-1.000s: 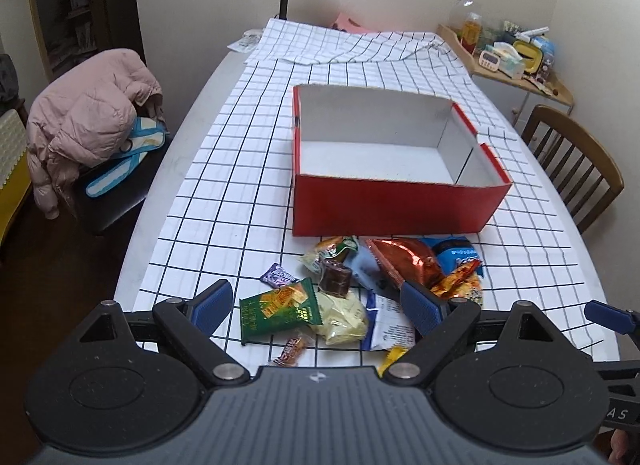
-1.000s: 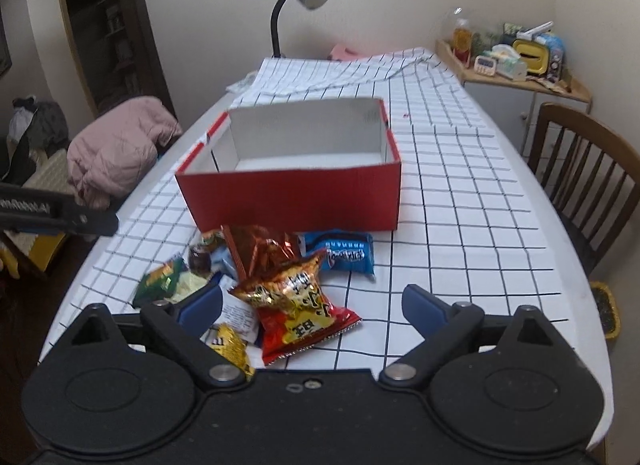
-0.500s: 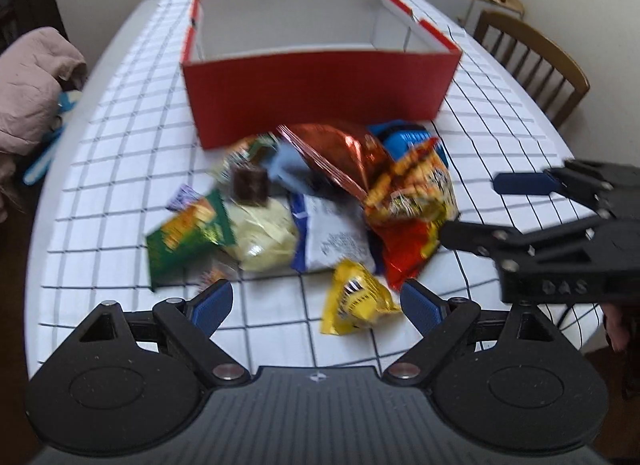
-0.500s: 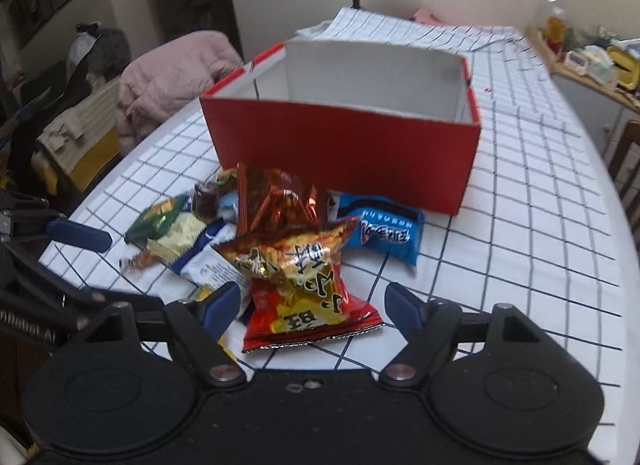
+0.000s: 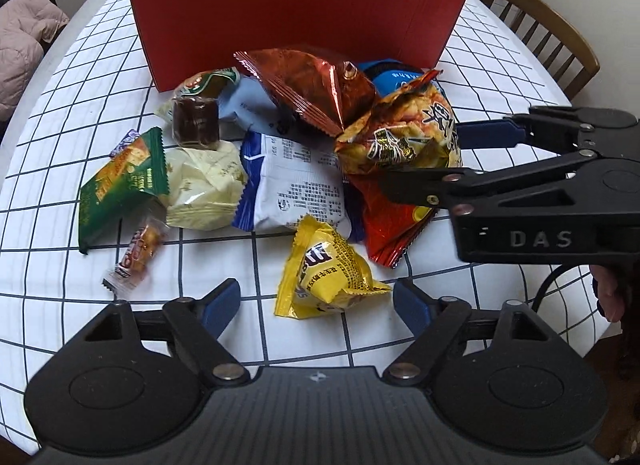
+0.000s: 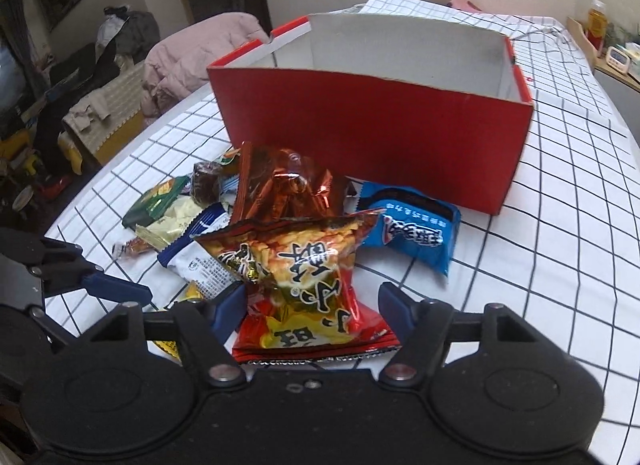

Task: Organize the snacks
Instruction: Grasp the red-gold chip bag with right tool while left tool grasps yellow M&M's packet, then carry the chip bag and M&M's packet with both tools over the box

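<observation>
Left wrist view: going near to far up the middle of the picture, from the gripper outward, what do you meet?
Left gripper → yellow candy bag → white-and-blue packet → copper foil bag → red box.

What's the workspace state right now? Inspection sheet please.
Surface: round table under a white grid cloth.
Job's things: red box, no snacks visible inside; snacks piled in front of it, none in the box: red-yellow chip bag, yellow candy bag, blue packet, green packet, copper foil bag.
Clutter: nothing seen on the cloth.
Grippers: left gripper jaws closing around the yellow candy bag, not pressing; right gripper jaws closing around the chip bag, not yet clamped.
Cables: black cable under the right gripper.
Surroundings: wooden chair, pink jacket.
</observation>
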A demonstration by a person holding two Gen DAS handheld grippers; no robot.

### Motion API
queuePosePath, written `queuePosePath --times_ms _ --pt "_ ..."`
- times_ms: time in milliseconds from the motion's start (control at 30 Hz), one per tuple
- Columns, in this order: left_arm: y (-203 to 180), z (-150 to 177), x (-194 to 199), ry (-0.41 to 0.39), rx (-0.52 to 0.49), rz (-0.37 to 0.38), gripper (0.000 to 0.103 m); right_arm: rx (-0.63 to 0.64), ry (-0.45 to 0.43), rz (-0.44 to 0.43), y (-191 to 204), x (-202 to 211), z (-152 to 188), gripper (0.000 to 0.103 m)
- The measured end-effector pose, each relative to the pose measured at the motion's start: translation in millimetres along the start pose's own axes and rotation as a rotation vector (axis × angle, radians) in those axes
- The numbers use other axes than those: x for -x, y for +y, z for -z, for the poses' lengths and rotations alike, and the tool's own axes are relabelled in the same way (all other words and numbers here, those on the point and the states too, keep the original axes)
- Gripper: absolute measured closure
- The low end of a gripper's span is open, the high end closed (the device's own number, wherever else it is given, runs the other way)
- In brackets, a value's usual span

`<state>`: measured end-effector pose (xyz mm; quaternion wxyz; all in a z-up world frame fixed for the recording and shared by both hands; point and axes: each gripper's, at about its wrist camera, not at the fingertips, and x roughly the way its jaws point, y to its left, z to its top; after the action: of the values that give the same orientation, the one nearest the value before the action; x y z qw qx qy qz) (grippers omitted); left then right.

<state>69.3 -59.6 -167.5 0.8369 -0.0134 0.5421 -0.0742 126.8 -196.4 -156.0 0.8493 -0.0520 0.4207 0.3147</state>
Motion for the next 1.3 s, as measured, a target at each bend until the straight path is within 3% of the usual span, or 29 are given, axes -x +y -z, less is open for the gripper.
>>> queuePosePath --times_ms 200,267,567,667,1033,1300 --pt "-6.6 -1.4 -4.5 -0.015 -0.008 -0.009 0.037 -0.004 0.004 -0.017 1.7 -5.9 -1.0 0.042" --pt "-7.7 -2.2 -3.9 -0.022 -0.014 -0.005 0.046 -0.003 0.000 -0.015 2.4 -5.1 -0.3 0.044" --pt "-4.4 0.3 2.4 -0.034 0.004 0.004 0.062 -0.040 -0.036 0.022 6.4 2.2 3.8 0.060" --pt "-2.9 1.0 4.4 -0.034 0.003 0.008 0.068 -0.064 -0.048 0.031 8.6 7.3 5.3 0.061" --pt "14.3 3.6 15.6 -0.008 0.054 0.040 0.072 -0.140 -0.103 0.088 22.9 36.5 10.5 0.062" --pt "30.1 -3.6 47.9 -0.066 0.075 0.055 0.072 -0.183 -0.139 0.141 35.4 63.7 3.7 0.061"
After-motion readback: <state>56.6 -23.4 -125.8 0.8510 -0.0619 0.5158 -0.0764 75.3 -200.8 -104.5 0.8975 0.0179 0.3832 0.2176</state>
